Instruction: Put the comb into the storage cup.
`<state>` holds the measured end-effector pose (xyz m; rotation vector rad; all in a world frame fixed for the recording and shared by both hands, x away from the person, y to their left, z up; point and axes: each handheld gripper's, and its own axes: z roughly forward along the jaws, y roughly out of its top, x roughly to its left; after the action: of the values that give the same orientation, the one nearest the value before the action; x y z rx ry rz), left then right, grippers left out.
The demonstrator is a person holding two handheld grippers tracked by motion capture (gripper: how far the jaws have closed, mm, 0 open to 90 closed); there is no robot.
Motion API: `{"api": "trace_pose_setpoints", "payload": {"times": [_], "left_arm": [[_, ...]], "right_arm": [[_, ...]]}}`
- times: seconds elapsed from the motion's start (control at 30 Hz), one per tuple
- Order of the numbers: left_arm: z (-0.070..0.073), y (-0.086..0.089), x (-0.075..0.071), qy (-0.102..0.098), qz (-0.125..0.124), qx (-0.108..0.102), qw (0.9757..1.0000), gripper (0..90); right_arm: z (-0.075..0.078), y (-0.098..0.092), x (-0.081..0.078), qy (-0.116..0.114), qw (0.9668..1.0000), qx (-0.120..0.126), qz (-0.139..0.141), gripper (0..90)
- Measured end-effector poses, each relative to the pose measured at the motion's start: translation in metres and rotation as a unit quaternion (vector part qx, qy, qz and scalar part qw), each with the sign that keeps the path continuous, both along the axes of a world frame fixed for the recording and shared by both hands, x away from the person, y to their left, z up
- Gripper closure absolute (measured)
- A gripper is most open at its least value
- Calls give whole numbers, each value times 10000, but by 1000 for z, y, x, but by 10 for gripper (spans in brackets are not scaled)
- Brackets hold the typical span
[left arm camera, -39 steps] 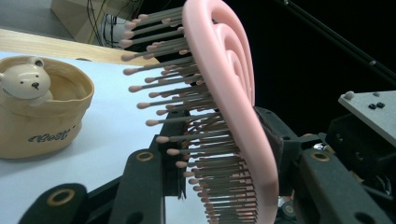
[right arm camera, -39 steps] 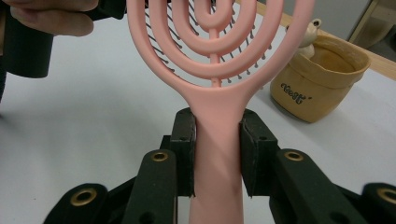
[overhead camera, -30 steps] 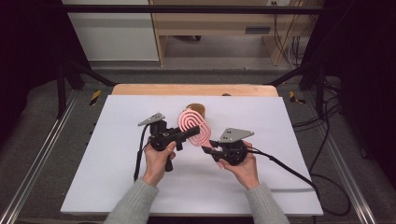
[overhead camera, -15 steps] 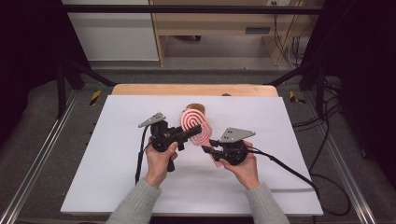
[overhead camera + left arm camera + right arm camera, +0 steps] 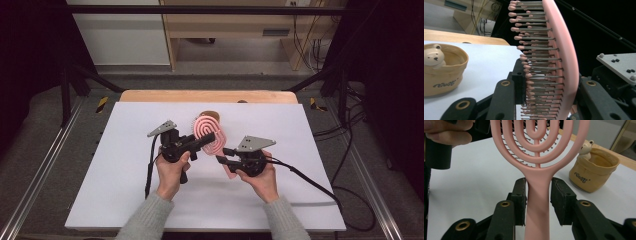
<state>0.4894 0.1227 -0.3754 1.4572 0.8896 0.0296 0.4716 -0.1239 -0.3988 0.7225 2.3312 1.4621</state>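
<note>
Pink hairbrush (image 5: 537, 170): head top and handle end cut by right gripper view's edges. Tan pot (image 5: 209, 114) mostly hidden behind brush in high view; its lettering unreadable

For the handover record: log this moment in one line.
left tool: shut on pink plastic hairbrush head | right tool: just opening, handle between pads, gap visible

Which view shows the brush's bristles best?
The left gripper view: the brush stands edge-on, its bristles in full length. The right gripper view shows them through the slots; the high view shows just the pink head.
</note>
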Motion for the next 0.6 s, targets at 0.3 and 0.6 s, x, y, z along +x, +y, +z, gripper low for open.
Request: {"api": "trace_pose_setpoints", "payload": {"times": [0.3, 0.6], "left_arm": [[1, 7, 3, -35, 201, 170, 9996, 624], [4, 13, 5, -82, 354, 244, 9990, 624]], "right_arm": [[6, -5, 0, -64, 9998, 171, -68, 546], [3, -15, 4, -197, 9982, 404, -401, 250]]}}
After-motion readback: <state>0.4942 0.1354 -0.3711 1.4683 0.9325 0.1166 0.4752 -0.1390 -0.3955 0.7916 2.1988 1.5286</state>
